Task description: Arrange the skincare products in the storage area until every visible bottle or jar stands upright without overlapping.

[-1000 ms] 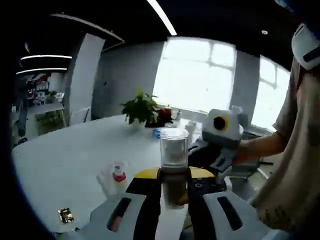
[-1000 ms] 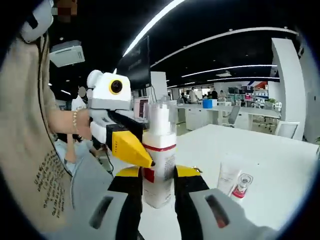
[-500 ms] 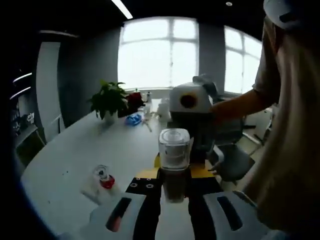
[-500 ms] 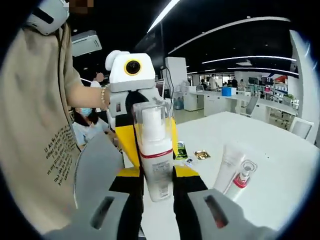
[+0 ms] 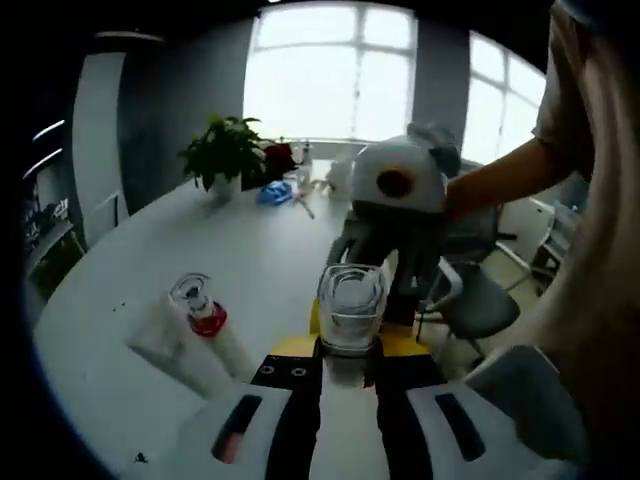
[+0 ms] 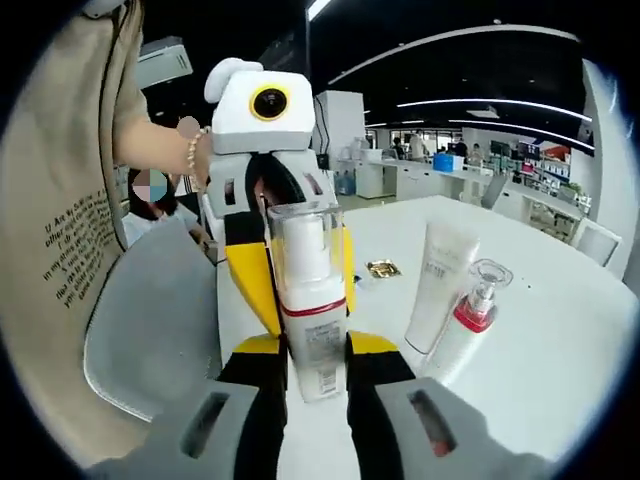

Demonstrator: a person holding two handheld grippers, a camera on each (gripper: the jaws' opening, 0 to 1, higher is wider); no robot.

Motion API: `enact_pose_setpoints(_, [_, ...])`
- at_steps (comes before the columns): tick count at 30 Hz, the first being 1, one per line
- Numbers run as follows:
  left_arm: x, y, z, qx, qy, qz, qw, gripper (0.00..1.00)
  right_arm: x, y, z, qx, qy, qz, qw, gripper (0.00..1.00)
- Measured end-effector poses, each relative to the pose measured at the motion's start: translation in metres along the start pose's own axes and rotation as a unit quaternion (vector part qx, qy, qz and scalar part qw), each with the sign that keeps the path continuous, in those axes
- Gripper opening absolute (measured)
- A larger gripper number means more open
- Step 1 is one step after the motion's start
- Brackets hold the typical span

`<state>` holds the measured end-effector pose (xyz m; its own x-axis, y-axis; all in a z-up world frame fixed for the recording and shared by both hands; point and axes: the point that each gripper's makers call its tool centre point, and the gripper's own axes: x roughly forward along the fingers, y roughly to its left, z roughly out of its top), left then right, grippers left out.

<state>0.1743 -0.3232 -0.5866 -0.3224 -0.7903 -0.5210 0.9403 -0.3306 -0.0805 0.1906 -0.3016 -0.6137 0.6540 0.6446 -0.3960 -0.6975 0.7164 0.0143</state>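
I have the white pump bottle (image 6: 312, 320) clamped upright in my right tool (image 6: 312, 372), lifted above the white desk (image 6: 540, 380). My left tool (image 5: 350, 362) grips what looks like the same bottle at its clear cap (image 5: 351, 305); I cannot be sure of that. So I judge this to be the carrying step. On the desk near my right side stand a white tube (image 6: 437, 285) and, just beside it, a red-collared bottle (image 6: 468, 320). Next I should lower the pump bottle onto bare desk clear of those two, then release.
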Motion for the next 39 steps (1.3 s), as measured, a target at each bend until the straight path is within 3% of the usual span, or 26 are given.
enact_pose_setpoints(12, [0.038, 0.03, -0.037, -0.015, 0.046, 0.012, 0.9988, 0.16, 0.022, -0.031, -0.052, 0.01, 0.032, -0.03, 0.999, 0.22])
enact_pose_setpoints(16, [0.045, 0.037, -0.044, -0.014, 0.056, 0.02, 0.9981, 0.16, 0.026, -0.039, -0.062, 0.011, 0.034, -0.063, 0.9974, 0.23])
enact_pose_setpoints(21, [0.051, 0.039, -0.051, -0.001, 0.07, 0.024, 0.9972, 0.16, 0.03, -0.044, -0.072, 0.012, 0.035, -0.084, 0.9957, 0.23])
enact_pose_setpoints(32, [0.062, 0.048, -0.065, 0.009, 0.08, 0.028, 0.9963, 0.16, 0.034, -0.054, -0.088, 0.002, 0.052, -0.094, 0.9942, 0.23])
enact_pose_setpoints(39, [0.066, 0.054, -0.063, 0.01, 0.081, 0.029, 0.9962, 0.16, 0.034, -0.06, -0.091, 0.018, 0.037, -0.098, 0.9943, 0.23])
